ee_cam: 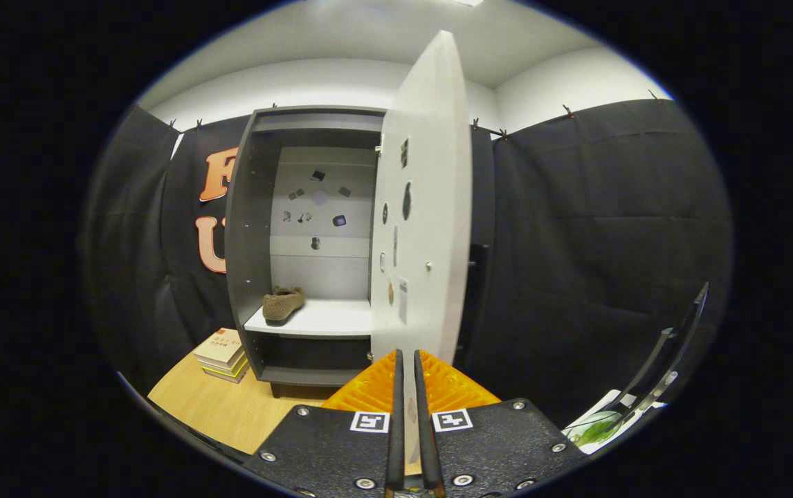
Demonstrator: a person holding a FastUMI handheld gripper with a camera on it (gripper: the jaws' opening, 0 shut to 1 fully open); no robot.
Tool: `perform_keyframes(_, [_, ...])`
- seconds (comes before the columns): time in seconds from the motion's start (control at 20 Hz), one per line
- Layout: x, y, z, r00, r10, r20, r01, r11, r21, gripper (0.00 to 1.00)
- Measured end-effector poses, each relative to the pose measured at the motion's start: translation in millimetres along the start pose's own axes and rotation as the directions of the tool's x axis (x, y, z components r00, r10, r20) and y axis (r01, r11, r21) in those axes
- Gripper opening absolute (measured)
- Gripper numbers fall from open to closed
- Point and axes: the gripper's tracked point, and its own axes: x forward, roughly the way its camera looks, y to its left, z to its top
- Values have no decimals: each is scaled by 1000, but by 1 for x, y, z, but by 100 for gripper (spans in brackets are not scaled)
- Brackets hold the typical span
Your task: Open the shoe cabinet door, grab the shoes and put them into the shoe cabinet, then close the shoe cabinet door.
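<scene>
On the wooden table (223,408), a stack of books (222,354) lies just left of the cabinet (244,235). A brown shoe (282,304) sits on its white shelf (324,319). The door (424,207) stands open, edge-on ahead of the gripper (408,360), whose fingers are nearly together, holding nothing.

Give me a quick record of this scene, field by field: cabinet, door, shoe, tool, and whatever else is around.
cabinet: shoe cabinet standing on a wooden table
door: cabinet door open, swung toward the camera
shoe: brown shoe on the white shelf, left side
tool: tool fingers nearly together, just before the door's lower edge; grip on the door cannot be told
other: stack of books left of the cabinet
</scene>
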Motion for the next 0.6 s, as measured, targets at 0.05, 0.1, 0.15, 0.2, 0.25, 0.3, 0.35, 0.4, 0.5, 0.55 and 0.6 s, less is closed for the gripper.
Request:
perform_keyframes(0.05, [0, 13, -5, 1000, 6, -10, -6, 1000, 5, 10])
perform_keyframes(0.1, [1, 23, -9, 1000, 8, -21, -8, 1000, 10, 10])
perform_keyframes(0.15, [2, 34, -14, 999, 4, -33, -3, 1000, 13, 12])
perform_keyframes(0.2, [4, 45, -19, 999, 3, -44, -2, 1000, 15, 12])
perform_keyframes(0.25, [4, 56, -26, 998, 9, -57, -8, 1000, 21, 14])
perform_keyframes(0.3, [5, 68, -32, 997, 18, -70, -16, 999, 28, 15])
perform_keyframes(0.35, [6, 79, -39, 996, 30, -82, -27, 999, 37, 17])
perform_keyframes(0.4, [8, 90, -45, 995, 39, -90, -35, 998, 45, 18])
perform_keyframes(0.5, [15, 106, -56, 994, 37, -99, -32, 998, 54, 25])
perform_keyframes(0.55, [18, 115, -64, 993, 51, -110, -45, 997, 56, 31])
perform_keyframes(0.6, [22, 124, -73, 989, 70, -128, -64, 996, 56, 34])
